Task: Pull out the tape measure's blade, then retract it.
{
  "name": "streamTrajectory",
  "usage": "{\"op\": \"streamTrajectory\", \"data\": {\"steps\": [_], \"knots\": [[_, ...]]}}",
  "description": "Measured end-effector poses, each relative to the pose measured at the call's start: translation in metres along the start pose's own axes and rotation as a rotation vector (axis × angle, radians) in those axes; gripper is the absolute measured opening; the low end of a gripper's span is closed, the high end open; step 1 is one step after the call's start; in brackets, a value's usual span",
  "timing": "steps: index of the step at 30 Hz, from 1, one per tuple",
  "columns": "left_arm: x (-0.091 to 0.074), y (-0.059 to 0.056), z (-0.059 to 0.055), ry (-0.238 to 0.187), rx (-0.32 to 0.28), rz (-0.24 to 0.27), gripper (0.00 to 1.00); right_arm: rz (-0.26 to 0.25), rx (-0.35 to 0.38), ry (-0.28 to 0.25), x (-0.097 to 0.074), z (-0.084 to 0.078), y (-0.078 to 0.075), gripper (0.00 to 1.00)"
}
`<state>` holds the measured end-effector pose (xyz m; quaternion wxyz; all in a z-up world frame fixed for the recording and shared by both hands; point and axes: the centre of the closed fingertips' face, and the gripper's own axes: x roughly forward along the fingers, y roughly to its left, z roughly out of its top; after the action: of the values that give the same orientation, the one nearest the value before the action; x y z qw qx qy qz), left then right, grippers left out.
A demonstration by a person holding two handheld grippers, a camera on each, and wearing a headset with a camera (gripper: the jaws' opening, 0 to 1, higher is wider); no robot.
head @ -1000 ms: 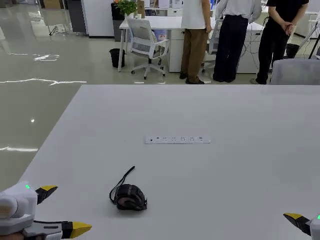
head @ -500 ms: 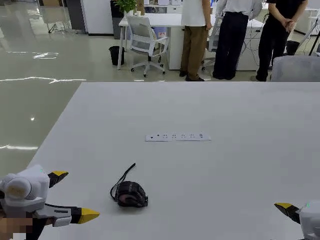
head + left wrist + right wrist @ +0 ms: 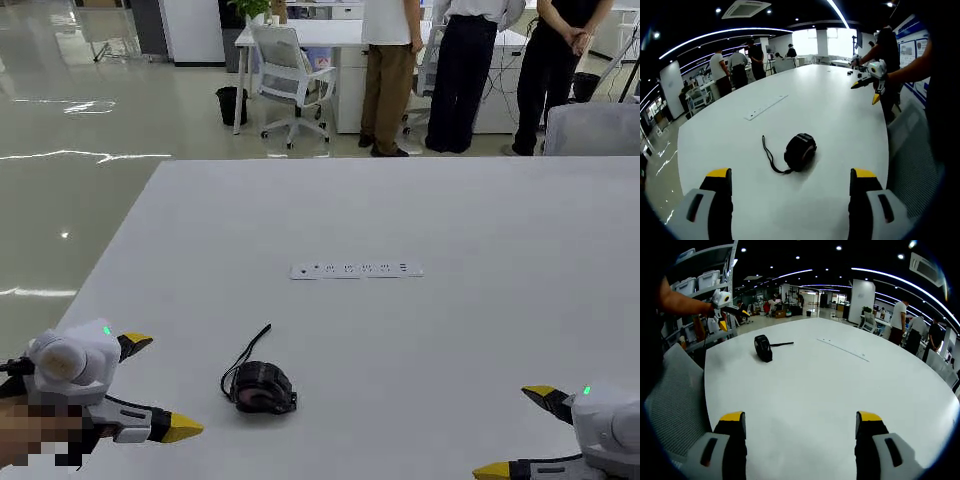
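Black tape measure (image 3: 264,387): likely rigid, dense, grippy; clamp across case flanks, not limp strap (image 3: 248,348). Left gripper (image 3: 163,386), right gripper (image 3: 515,431): jaws wide, empty.

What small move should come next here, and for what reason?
Probably move the left gripper forward until its jaws can close on the tape measure. The tape measure lies untouched on the table with its blade not pulled out, straight ahead of that gripper's open jaws. The right gripper, also open, is farther from it.
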<state>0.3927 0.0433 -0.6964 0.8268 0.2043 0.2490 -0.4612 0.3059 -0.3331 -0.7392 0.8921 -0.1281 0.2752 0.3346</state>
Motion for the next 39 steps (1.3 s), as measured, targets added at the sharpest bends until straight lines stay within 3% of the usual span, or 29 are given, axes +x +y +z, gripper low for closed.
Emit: {"op": "streamTrajectory", "data": {"steps": [5, 7, 13, 20, 28, 39], "knots": [[0.012, -0.004, 0.006, 0.027, 0.05, -0.04, 0.96, 0.034, -0.03, -0.013, 0.014, 0.011, 0.003, 0.93], [0.016, -0.005, 0.008, 0.042, 0.089, -0.051, 0.91, 0.048, -0.044, -0.018, 0.02, 0.017, 0.005, 0.92], [0.031, 0.001, 0.017, 0.056, 0.118, -0.094, 0.9, 0.092, -0.078, -0.042, 0.041, 0.039, 0.01, 0.91], [0.045, -0.002, 0.026, 0.07, 0.153, -0.133, 0.9, 0.151, -0.126, -0.053, 0.062, 0.056, 0.019, 0.9], [0.064, -0.017, 0.026, 0.117, 0.219, -0.218, 0.83, 0.207, -0.168, -0.04, 0.081, 0.065, 0.029, 0.9], [0.085, -0.015, 0.027, 0.172, 0.305, -0.277, 0.78, 0.27, -0.202, -0.024, 0.115, 0.084, 0.038, 0.89]]}}
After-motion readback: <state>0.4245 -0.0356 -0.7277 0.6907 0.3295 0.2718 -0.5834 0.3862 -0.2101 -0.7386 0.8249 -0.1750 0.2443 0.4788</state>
